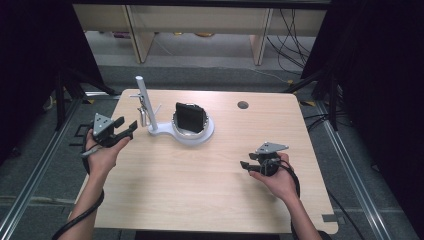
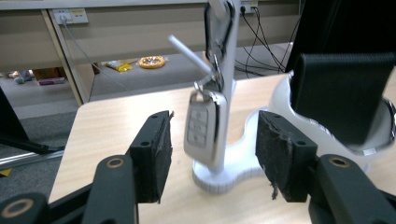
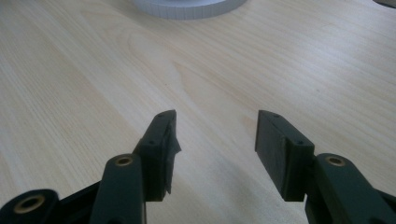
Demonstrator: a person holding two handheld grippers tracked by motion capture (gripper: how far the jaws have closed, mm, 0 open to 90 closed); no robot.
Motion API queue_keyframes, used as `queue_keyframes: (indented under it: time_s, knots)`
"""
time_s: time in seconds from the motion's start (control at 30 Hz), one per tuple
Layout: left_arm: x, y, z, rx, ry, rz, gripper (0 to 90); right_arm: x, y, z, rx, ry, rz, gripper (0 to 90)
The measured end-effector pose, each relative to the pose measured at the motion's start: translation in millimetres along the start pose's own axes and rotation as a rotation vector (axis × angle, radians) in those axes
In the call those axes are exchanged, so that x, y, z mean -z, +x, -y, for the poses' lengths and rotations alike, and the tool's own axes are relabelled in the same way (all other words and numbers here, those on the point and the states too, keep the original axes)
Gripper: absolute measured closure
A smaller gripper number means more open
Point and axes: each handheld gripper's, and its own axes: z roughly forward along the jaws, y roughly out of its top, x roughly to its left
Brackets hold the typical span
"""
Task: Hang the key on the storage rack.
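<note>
Left gripper [image 2: 212,154] fingers spread — car key [image 2: 204,128] hangs between, untouched, on white stand [image 2: 229,93]. Right gripper [image 3: 215,149] fingers spread over table [image 3: 93,70].

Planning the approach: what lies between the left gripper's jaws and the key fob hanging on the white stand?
Nothing: in the left gripper view the left gripper stands open short of the key fob on the white stand, only bare table below.

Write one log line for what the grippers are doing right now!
left gripper: open, facing hanging car key, not touching | right gripper: open over table | key on white stand
</note>
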Motion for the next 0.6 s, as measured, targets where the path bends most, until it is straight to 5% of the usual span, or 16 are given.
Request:
queue_keyframes:
  time_s: [0.6]
  knots:
    - [38.2, -25.4, 87.8, 0.029, 0.036, 0.036, 43.3, -2.6, 3.2, 3.8, -0.027, -0.004, -0.006, 49.6]
